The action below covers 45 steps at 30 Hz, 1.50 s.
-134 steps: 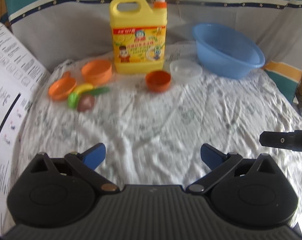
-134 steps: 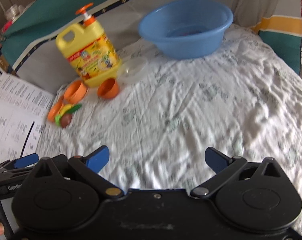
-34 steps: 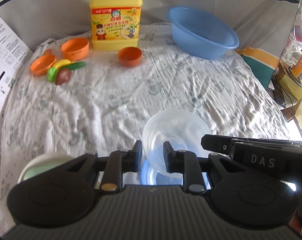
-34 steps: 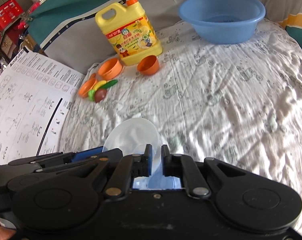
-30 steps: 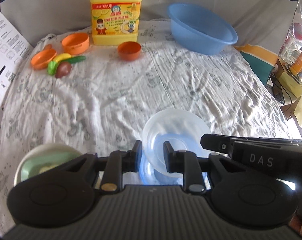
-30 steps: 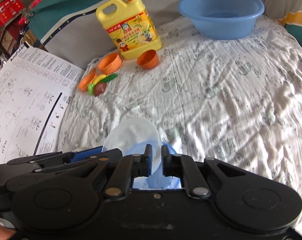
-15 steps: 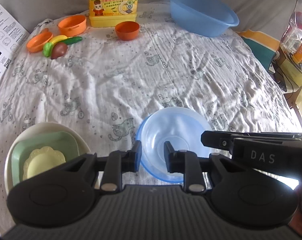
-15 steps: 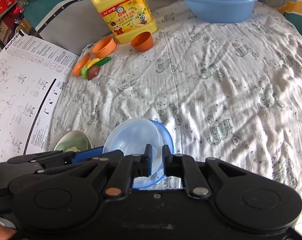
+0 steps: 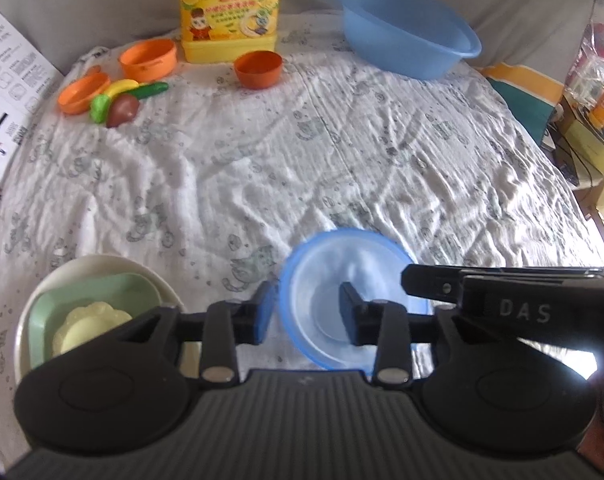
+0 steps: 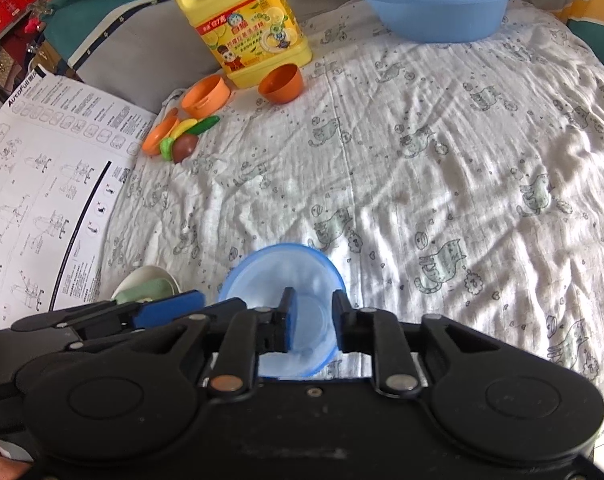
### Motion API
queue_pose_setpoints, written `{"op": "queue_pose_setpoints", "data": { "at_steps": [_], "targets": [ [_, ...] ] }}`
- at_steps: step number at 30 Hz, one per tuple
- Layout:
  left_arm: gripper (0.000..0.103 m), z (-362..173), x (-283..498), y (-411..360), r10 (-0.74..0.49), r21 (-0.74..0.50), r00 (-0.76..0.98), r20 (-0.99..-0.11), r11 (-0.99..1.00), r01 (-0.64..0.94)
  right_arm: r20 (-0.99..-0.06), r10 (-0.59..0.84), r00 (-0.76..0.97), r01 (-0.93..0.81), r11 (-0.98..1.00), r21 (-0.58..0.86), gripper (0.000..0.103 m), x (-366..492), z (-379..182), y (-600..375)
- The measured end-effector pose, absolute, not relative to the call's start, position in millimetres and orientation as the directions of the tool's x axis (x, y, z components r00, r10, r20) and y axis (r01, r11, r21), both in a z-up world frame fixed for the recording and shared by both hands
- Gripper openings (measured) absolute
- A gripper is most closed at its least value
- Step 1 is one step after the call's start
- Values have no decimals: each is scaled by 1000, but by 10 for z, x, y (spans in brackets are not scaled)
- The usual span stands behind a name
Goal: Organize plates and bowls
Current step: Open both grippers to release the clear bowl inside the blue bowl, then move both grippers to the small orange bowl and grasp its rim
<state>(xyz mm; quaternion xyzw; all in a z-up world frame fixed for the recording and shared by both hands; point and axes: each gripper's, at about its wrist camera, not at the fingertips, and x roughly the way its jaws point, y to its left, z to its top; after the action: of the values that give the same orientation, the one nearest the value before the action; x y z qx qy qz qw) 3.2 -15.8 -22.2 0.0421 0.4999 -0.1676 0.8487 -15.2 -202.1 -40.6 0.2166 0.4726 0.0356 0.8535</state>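
Straddling the near rim of the clear bowl (image 9: pixel 342 280), the left gripper (image 9: pixel 306 312) had just been opening: its blue pads (image 9: pixel 266 312) stood apart, one outside the wall and one inside, and neither looked to press on the plastic. The right gripper (image 10: pixel 312 322) had likewise just been parting its jaws by a smaller gap, with the bowl's (image 10: pixel 281 280) near wall between them and daylight showing at the pads, so it appeared to have let go as well. The clear bowl sat nested inside the blue bowl (image 9: pixel 289 280), whose rim ringed it closely, both resting on the wrinkled white cloth (image 9: pixel 302 160) just ahead of the grippers. To the left, close by, a white plate (image 9: pixel 101 266) carried a green dish (image 9: pixel 101 292) and a pale yellow dish (image 9: pixel 89 322), stacked by size.

Judged from its thin, translucent wall, the clear bowl was probably light, slightly flexible plastic, smooth enough to slip in a loose pinch but unlikely to break. The rim seemed the sensible place to take hold, one pad inside and one outside. Nested snugly, the pair might lift together, and the soft cloth beneath offered little firm support.

Farther back stood two orange bowls (image 9: pixel 257 68), toy food (image 9: pixel 121 100), a yellow detergent jug (image 9: pixel 229 4) and a blue basin (image 9: pixel 406 40).
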Motion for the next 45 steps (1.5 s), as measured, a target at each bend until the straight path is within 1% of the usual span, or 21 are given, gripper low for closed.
{"op": "queue_pose_setpoints", "data": {
  "at_steps": [1, 3, 4, 5, 6, 7, 8, 11, 15, 27, 37, 45],
  "targets": [
    [46, -195, 29, -136, -239, -94, 454, -858, 943, 318, -787, 263, 558, 145, 903, 404, 25, -162, -386, -2036],
    [63, -144, 23, -80, -228, -89, 476, -849, 951, 297, -778, 256, 573, 149, 901, 406, 30, -182, -341, -2061],
    [68, -123, 21, -41, -219, -85, 489, -844, 956, 281, -776, 246, 581, 154, 903, 402, 40, -193, -318, -2075],
    [78, -105, 21, 6, -211, -84, 500, -840, 961, 264, -776, 229, 588, 165, 905, 392, 60, -203, -301, -2097],
    [90, -97, 24, 67, -202, -85, 508, -837, 966, 244, -775, 211, 596, 177, 906, 383, 71, -214, -296, -2123],
    [98, -98, 30, 125, -200, -92, 511, -836, 969, 228, -771, 199, 605, 186, 906, 381, 94, -232, -285, -2152],
    [103, -99, 32, 189, -207, -108, 514, -832, 970, 216, -763, 193, 616, 189, 905, 382, 103, -253, -278, -2178],
    [103, -122, 26, 315, -200, -117, 513, -835, 975, 188, -770, 165, 616, 208, 909, 360, 103, -289, -297, -2220],
    [103, -156, 2, 390, -190, -116, 511, -839, 978, 173, -783, 162, 600, 229, 903, 363, 103, -319, -360, -2273],
    [103, -197, 78, 369, -184, -106, 504, -844, 978, 180, -801, 146, 581, 246, 906, 344, 103, -243, -411, -2285],
    [103, -103, 517, 368, -149, -54, 547, -824, 981, 186, -800, 139, 583, 241, 911, 334, 103, 151, -400, -2303],
    [103, -74, 1010, 292, -153, -50, 572, -806, 980, 191, -785, 145, 603, 219, 915, 338, 103, 689, -319, -2344]
  ]
}}
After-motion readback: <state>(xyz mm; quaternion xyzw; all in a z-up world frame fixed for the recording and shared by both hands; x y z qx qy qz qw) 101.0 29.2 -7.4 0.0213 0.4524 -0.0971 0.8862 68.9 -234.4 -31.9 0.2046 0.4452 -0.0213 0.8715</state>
